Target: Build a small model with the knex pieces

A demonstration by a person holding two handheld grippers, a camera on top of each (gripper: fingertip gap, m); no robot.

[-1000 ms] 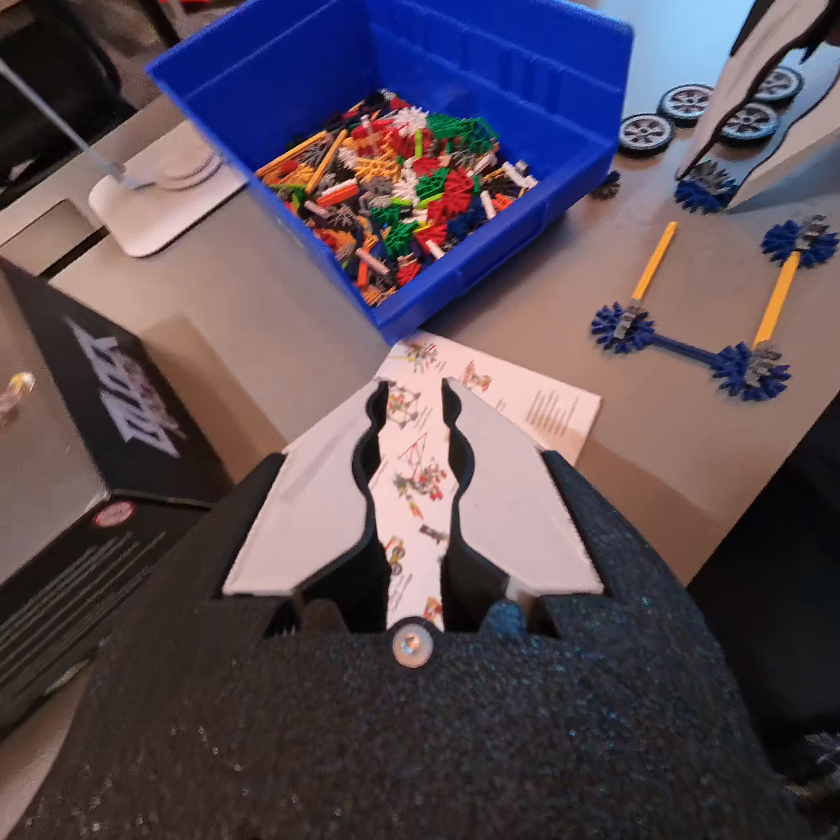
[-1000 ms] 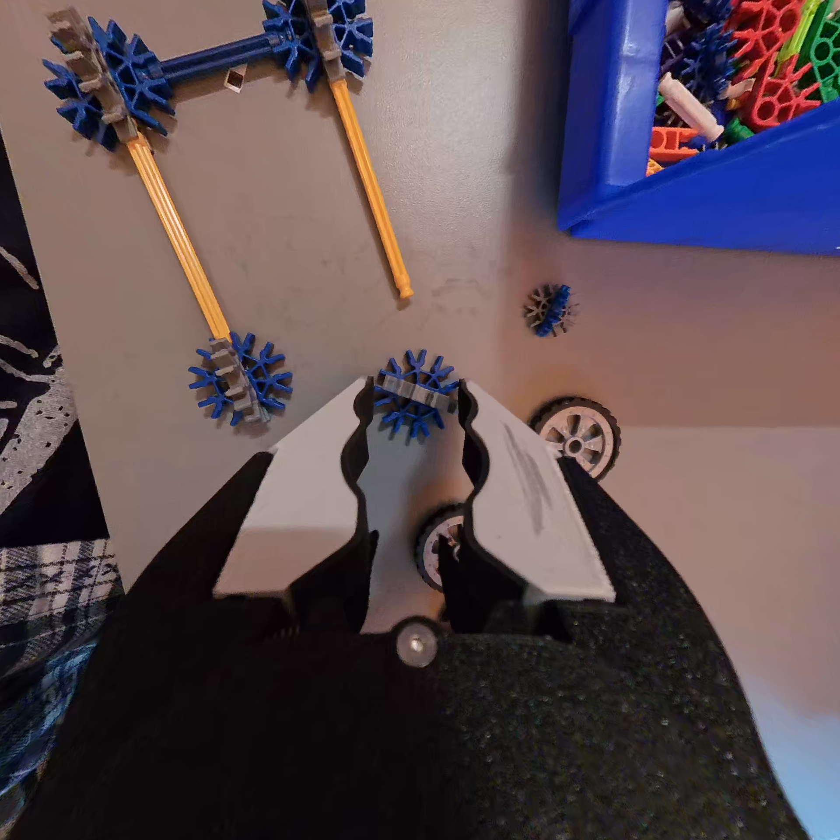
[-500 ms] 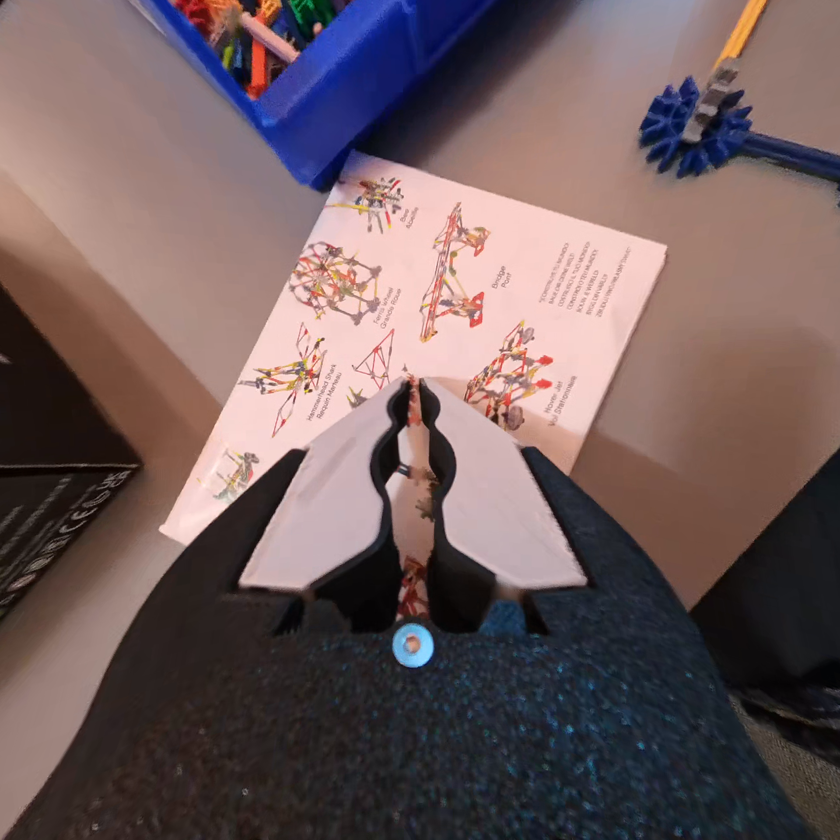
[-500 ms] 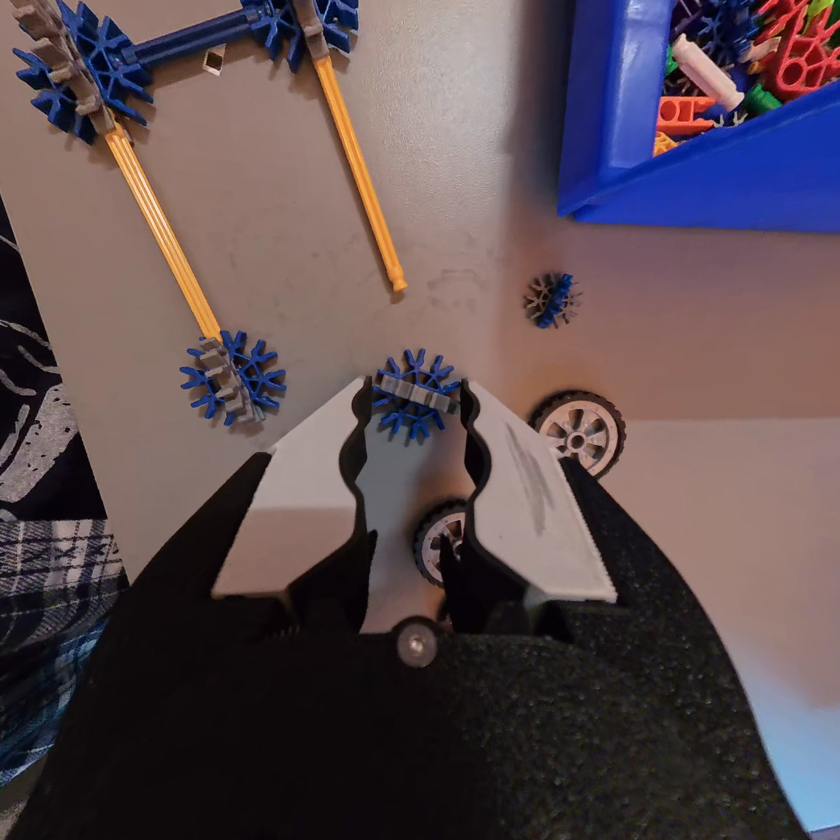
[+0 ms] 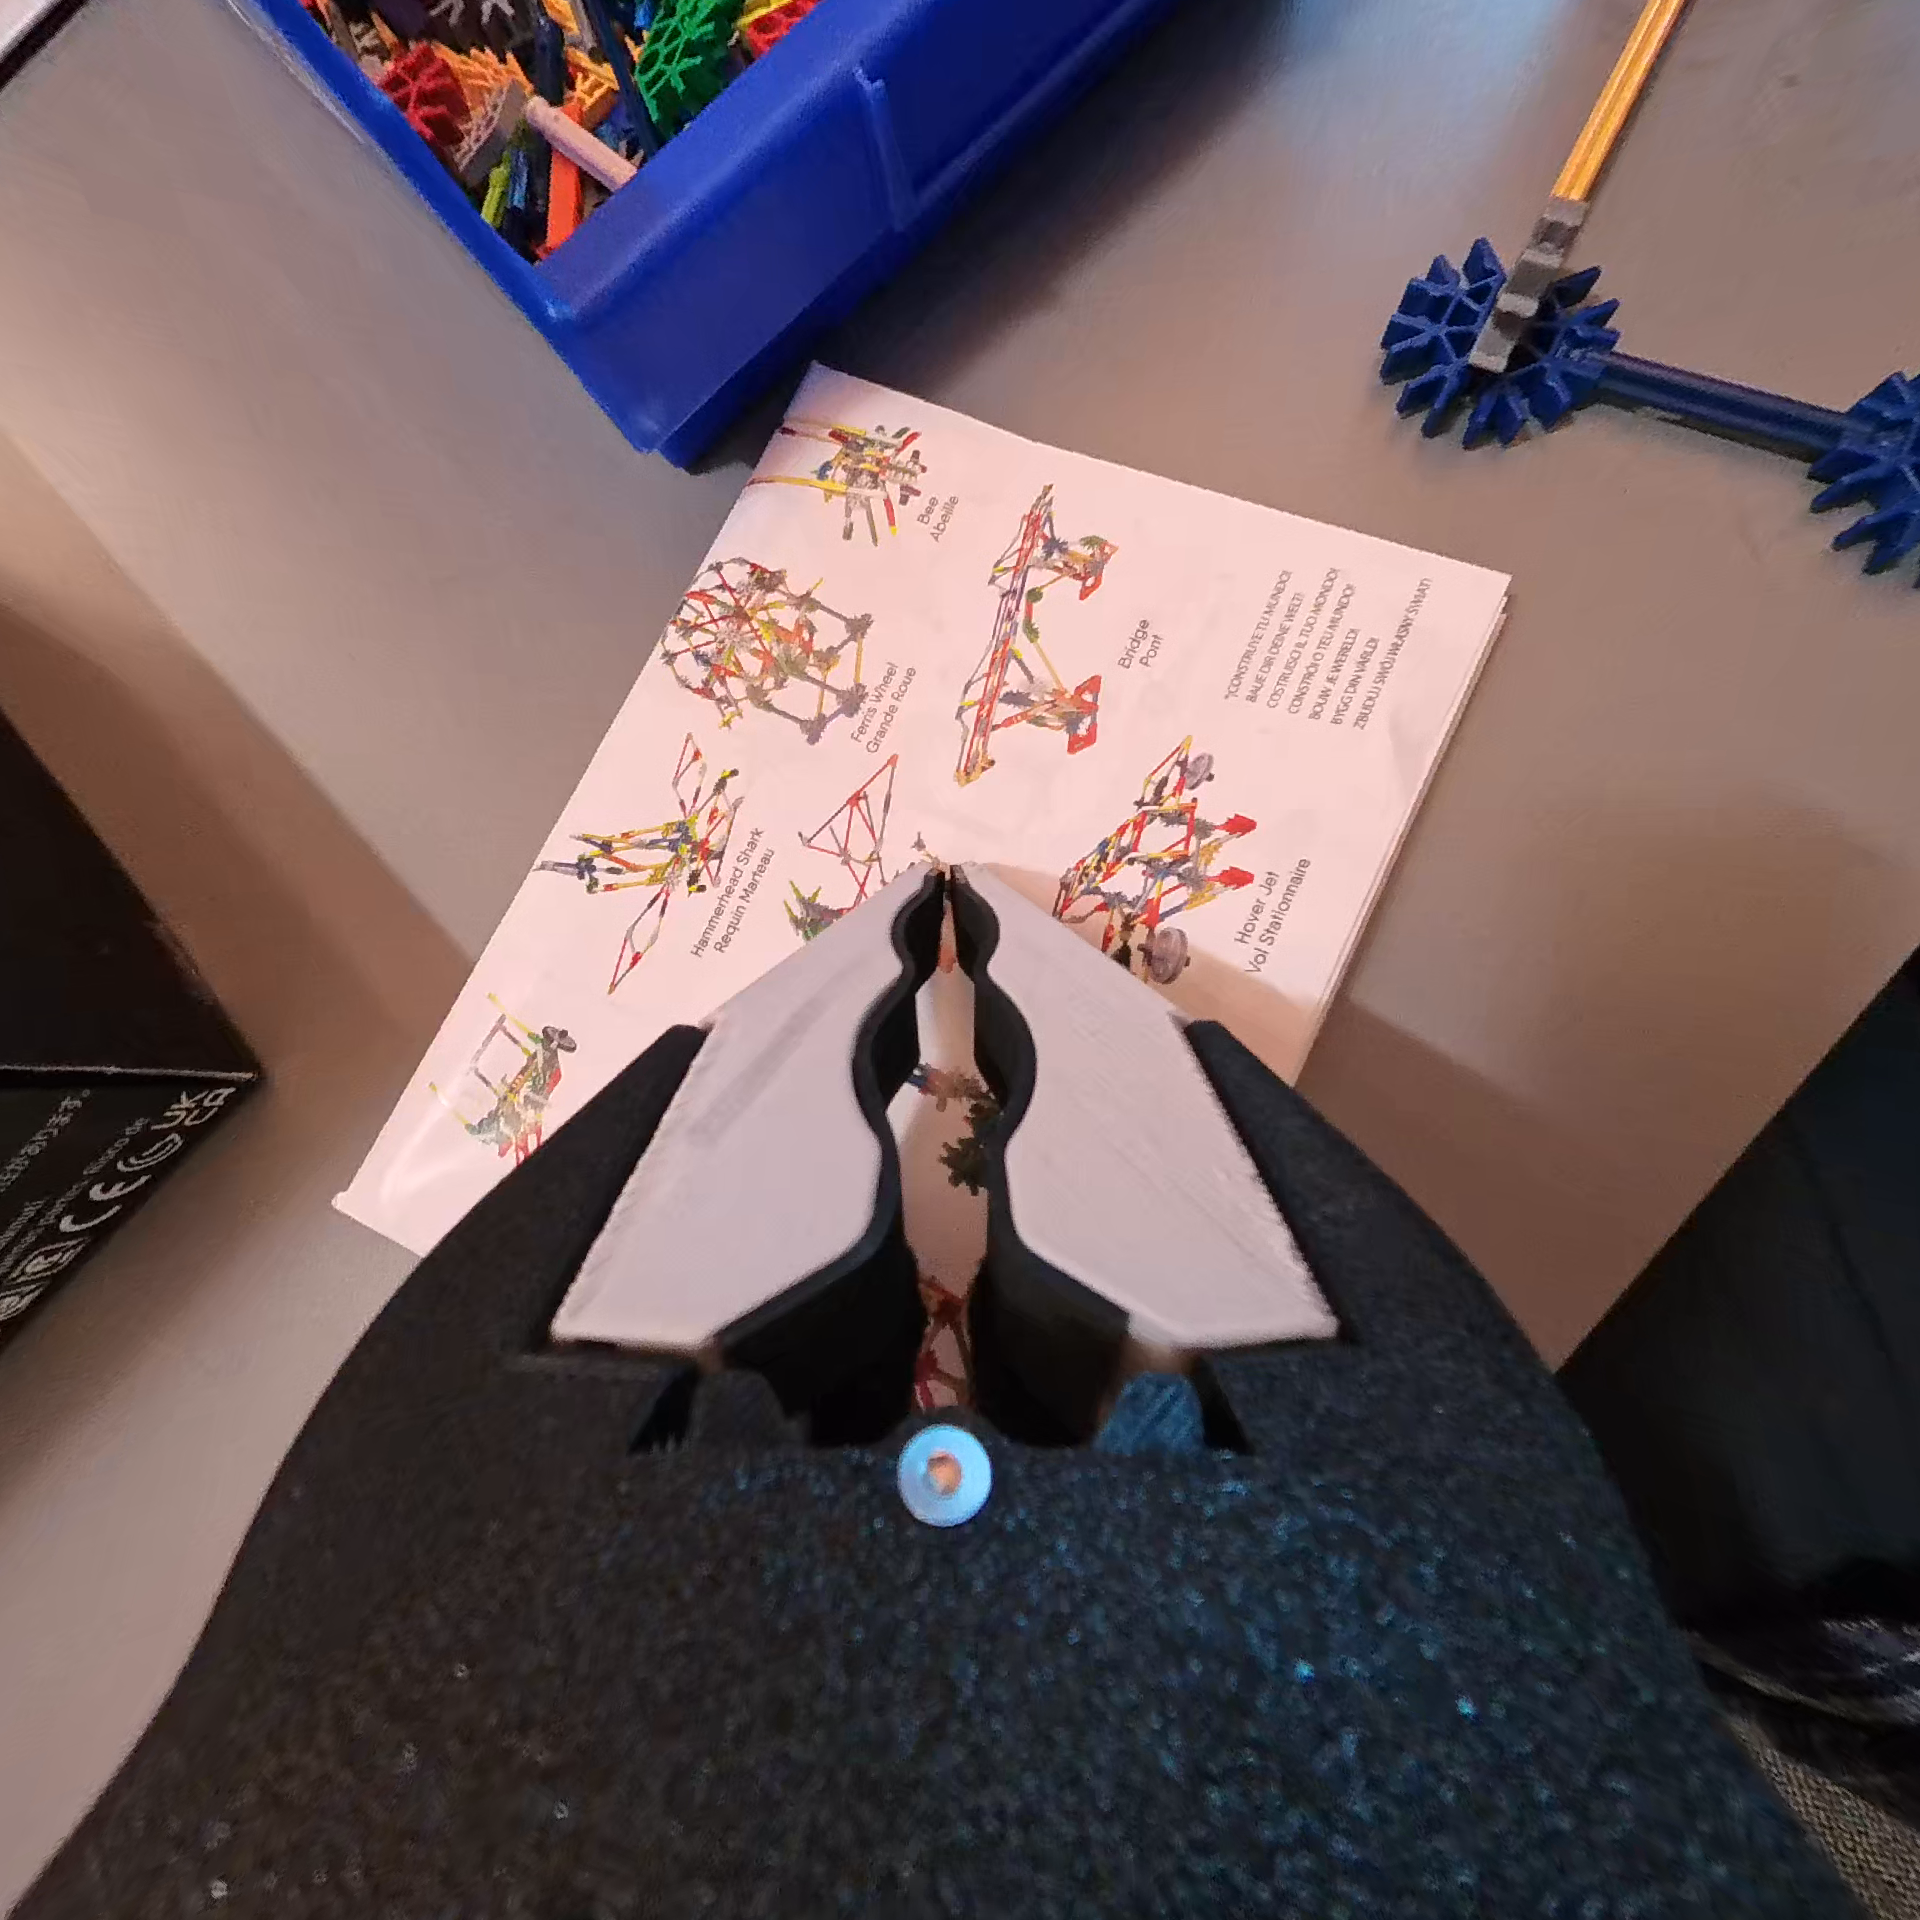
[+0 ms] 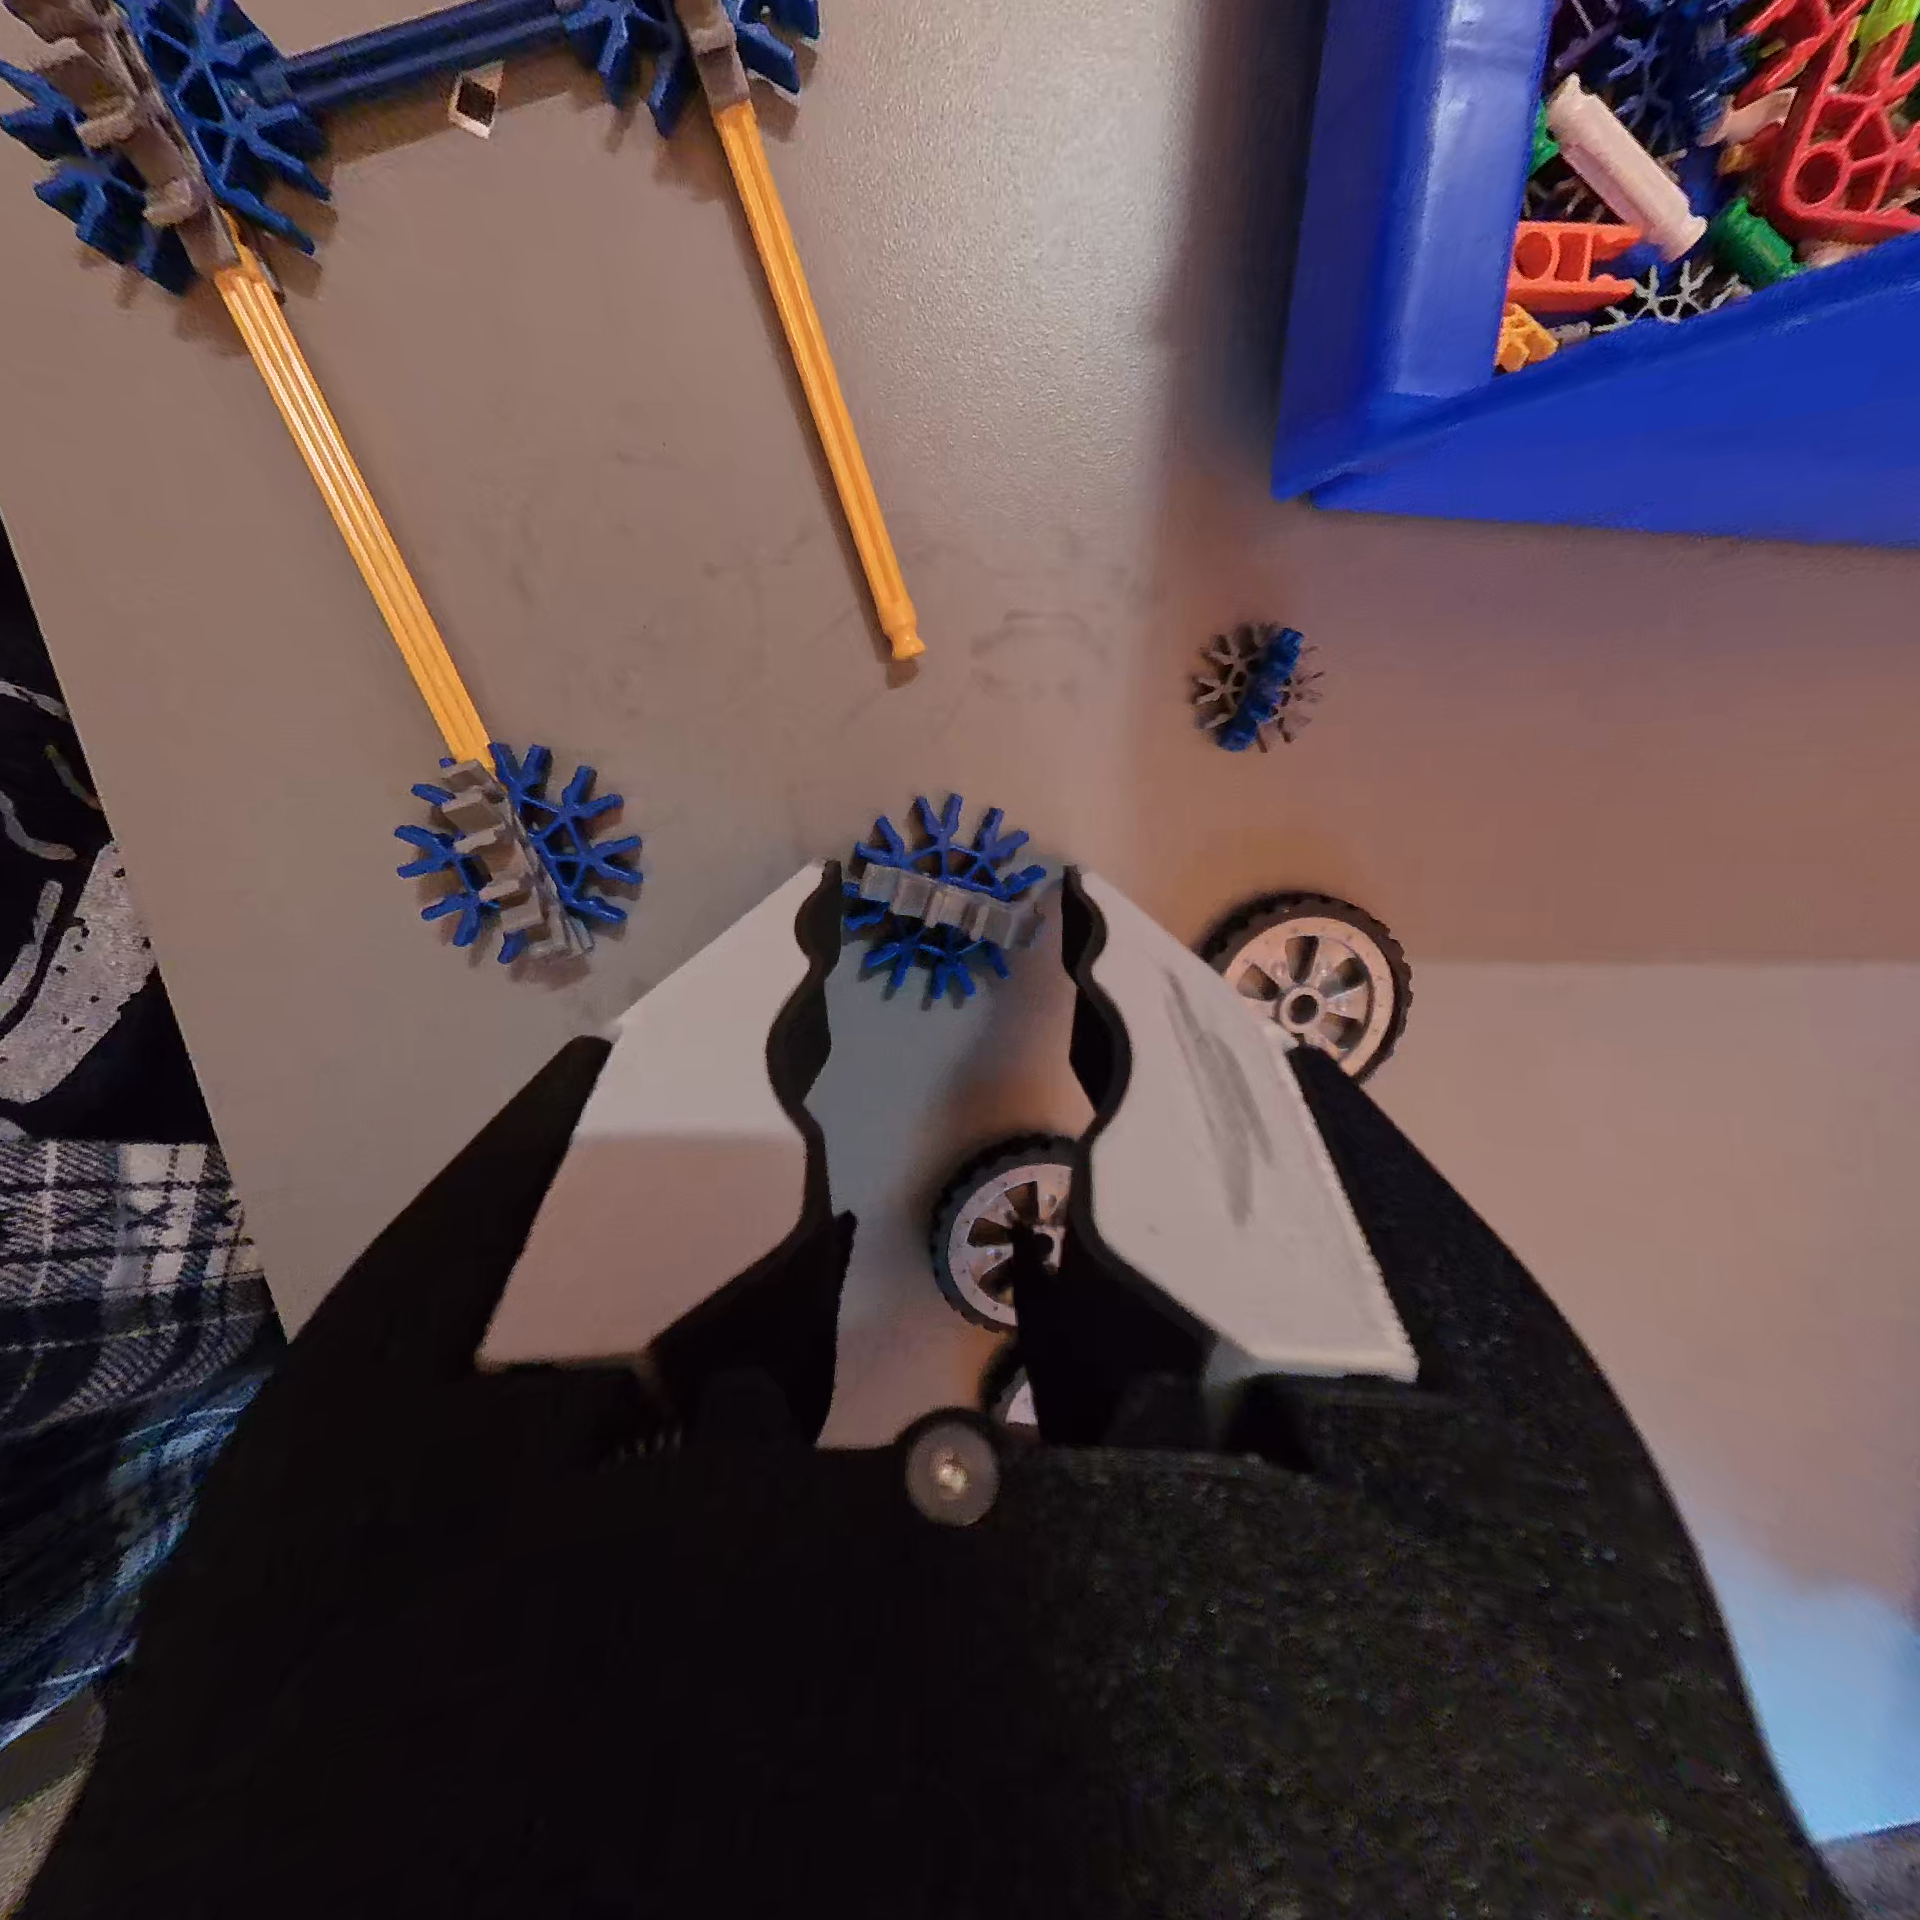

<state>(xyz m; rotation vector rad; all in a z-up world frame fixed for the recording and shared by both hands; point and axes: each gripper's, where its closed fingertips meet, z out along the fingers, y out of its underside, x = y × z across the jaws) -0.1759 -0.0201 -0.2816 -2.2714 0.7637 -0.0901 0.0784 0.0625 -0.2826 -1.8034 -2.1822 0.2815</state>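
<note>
Left wrist view shows your left tool [image 5: 948,875] pinched together, empty, over the instruction booklet [image 5: 1039,665] on the counter [image 5: 260,520]. Your right tool [image 6: 943,883] has its fingers apart around a blue snowflake connector [image 6: 940,899] — whether they touch it I cannot tell. Beside it, one yellow rod [image 6: 810,353] of the blue-and-yellow frame [image 6: 208,135] ends bare.

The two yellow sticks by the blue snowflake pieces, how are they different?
The left yellow stick has a blue snowflake piece with a grey clip on its near end; the right yellow stick ends bare. The left one reaches nearer to the right gripper; the right one stops short. Both are yellow, lie flat on the table and plug into the blue frame at their far ends.
</note>
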